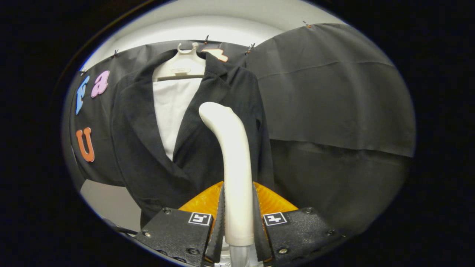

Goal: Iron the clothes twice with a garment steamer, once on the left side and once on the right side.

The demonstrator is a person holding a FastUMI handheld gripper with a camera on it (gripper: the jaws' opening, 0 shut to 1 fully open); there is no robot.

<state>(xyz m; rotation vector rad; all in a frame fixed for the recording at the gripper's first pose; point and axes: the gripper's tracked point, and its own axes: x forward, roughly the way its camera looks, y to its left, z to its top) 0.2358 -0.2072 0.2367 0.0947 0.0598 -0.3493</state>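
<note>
A black jacket [148, 148] hangs on a white hanger [180, 66] against the booth wall, open at the front over a white panel [172, 107]. My gripper [238, 218] is shut on the cream-white garment steamer [232, 155], both fingers pressing its handle. The steamer stands upright between the fingers and its bent head points toward the jacket's right front panel, near the lapel. Whether the head touches the cloth I cannot tell.
Black cloth [334, 96] covers the booth wall behind and to the right of the jacket. A pale floor patch [107, 204] shows below the jacket's left side. A dark cable [117, 228] runs near the left finger.
</note>
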